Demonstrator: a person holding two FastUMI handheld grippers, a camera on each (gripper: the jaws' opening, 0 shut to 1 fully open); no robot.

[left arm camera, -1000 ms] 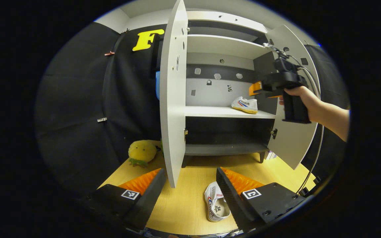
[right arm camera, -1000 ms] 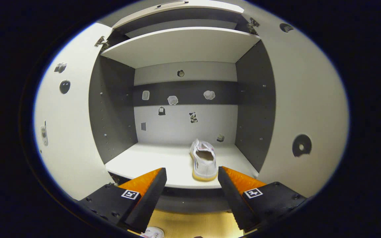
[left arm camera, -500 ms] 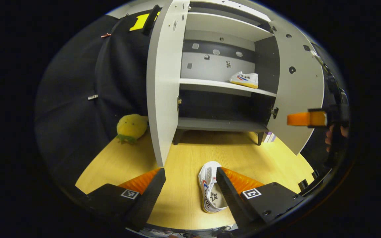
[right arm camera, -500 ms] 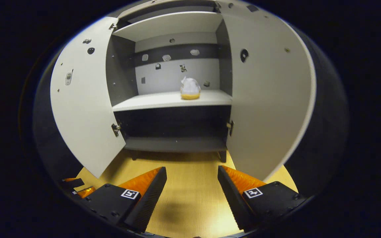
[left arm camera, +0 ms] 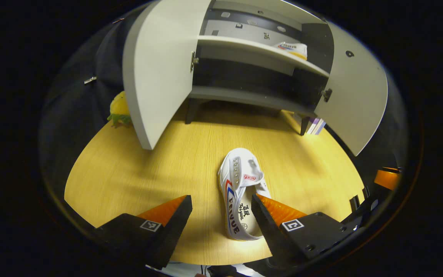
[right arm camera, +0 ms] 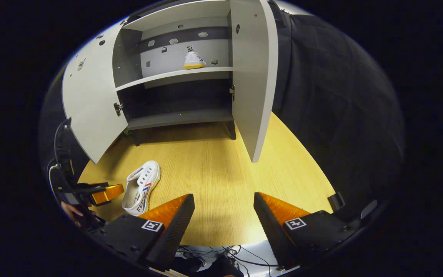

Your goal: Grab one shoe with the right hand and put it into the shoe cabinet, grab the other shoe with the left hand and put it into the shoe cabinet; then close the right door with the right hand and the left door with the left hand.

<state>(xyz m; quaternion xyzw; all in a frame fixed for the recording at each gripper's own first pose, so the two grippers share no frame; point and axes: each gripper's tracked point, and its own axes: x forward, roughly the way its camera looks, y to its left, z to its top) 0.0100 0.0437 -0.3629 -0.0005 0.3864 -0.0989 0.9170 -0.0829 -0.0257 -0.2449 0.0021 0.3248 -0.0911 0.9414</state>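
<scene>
- Two shoes in play: one white shoe [left arm camera: 241,194] lies on the wooden floor [left arm camera: 129,173], the other shoe [right arm camera: 194,60] sits on the middle shelf [right arm camera: 175,74] of the shoe cabinet [left arm camera: 244,69], toward its right side.
- Since 1.0 s ago the left gripper [left arm camera: 221,215] has dropped and tipped down: the floor shoe was low and part-hidden by the right finger, now it sits larger between the fingers, cabinet pushed to the top of the left gripper view.
- Right gripper [right arm camera: 223,215] has backed out: 1.0 s ago it was right at the shelf by the placed shoe, now it is well apart from the cabinet, over bare floor.
- Left gripper jaws spread wide, gripping nothing; its right finger [left arm camera: 267,219] overlaps the shoe's heel end, contact unclear.
- Right gripper jaws also spread, empty.
- Floor shoe: long axis runs roughly toward the cabinet, toe end toward it, heel end toward the left gripper; lying on its side, opening facing right in the left gripper view.
- Shelf shoe: heel faces outward in the right gripper view.
- Writing on the floor shoe's side: dark letters, partly legible, roughly "FEIYUE"; small red tag unreadable.
- Left door [left arm camera: 150,69] and right door [right arm camera: 252,73] both stand open.
- Yellow plush toy [left arm camera: 118,111] on floor behind the left door.
</scene>
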